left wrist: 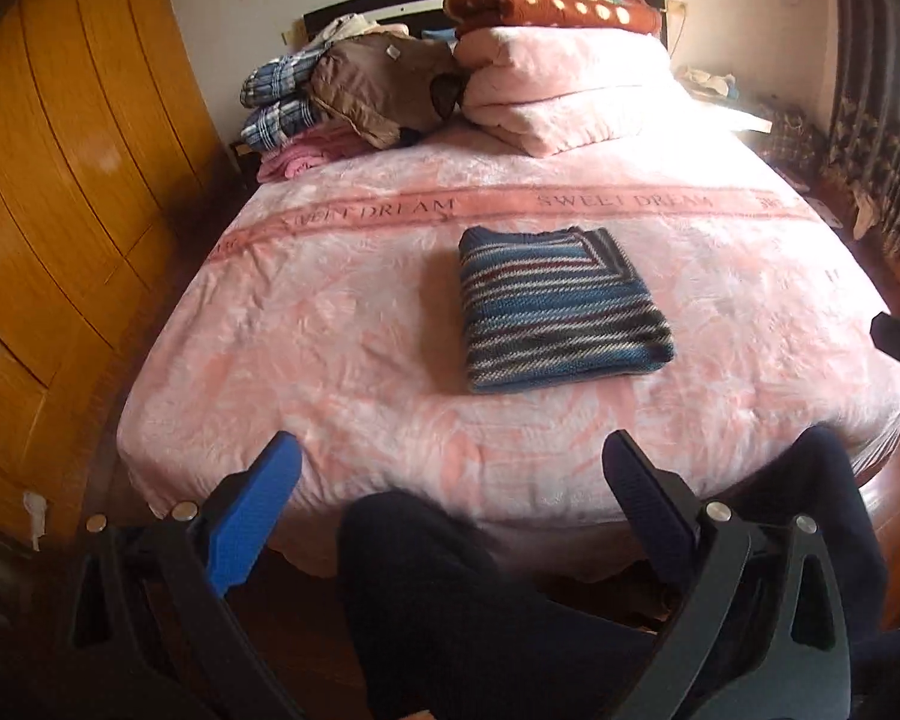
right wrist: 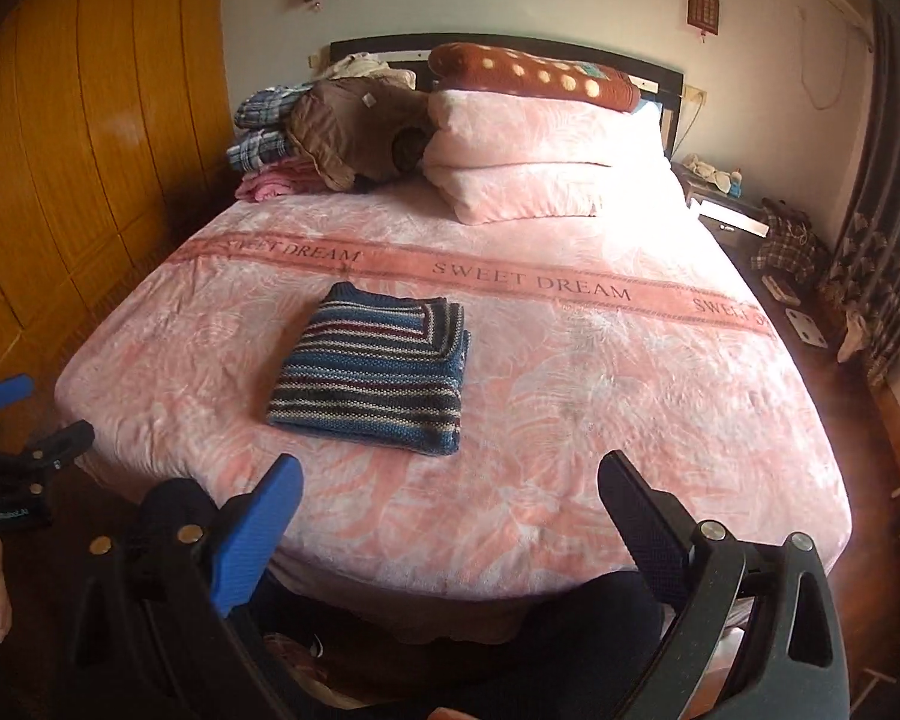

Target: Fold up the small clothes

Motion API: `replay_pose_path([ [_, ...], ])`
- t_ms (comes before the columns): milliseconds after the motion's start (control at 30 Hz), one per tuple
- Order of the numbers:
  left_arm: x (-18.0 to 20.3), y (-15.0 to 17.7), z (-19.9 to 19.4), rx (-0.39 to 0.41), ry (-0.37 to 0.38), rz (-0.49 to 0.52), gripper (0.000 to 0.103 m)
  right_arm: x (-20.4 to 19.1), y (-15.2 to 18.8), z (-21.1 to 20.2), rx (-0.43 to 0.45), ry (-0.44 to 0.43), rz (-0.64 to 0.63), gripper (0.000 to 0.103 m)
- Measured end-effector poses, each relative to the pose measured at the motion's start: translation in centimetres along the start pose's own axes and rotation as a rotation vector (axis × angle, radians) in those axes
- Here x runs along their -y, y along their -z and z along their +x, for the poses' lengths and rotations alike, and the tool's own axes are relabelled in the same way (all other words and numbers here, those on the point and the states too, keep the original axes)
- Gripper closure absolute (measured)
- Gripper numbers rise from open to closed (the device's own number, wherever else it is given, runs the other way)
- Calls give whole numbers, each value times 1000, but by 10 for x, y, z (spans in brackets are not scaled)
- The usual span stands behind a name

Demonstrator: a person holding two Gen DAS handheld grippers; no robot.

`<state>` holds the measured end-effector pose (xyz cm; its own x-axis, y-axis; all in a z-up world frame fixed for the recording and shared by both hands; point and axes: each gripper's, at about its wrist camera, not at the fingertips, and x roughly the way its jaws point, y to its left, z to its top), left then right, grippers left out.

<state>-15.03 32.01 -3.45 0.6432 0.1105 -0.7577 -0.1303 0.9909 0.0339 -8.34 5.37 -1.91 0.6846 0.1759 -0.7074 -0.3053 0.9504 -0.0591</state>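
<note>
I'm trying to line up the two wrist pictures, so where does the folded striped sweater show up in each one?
Left wrist: the striped sweater lies folded on the bed, just right of centre, beyond the open left gripper.
Right wrist: the sweater lies left of centre, ahead of the open right gripper.
Shared landmark: the SWEET DREAM band runs across the bedcover just behind it.

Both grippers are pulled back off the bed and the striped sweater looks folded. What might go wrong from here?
1. The striped sweater lies as a thick loose stack, its layered edges showing on the right side; gripping only the top layer may unfold it.
2. The bedspread is soft and plush, so the open left gripper or right gripper sliding underneath could pinch it too.
3. The clothes pile by the headboard looks unevenly heaped; adding the sweater might topple it.
</note>
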Motion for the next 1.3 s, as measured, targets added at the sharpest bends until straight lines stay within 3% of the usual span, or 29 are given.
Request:
replay_pose_path([
  [133, 0, 1, -15, 14, 52, -46, 3, -8, 3, -22, 24, 63, 18, 4],
  [233, 7, 7, 2, -43, 43, -27, 3, -13, 10, -14, 0, 81, 22, 4],
  [433, 11, 11, 13, -92, 42, -16, 3, -25, 23, 4, -64, 74, 2, 4],
  [1300, 10, 5, 22, -107, 32, -18, 3, -26, 20, 16, -73, 42, -1, 4],
])
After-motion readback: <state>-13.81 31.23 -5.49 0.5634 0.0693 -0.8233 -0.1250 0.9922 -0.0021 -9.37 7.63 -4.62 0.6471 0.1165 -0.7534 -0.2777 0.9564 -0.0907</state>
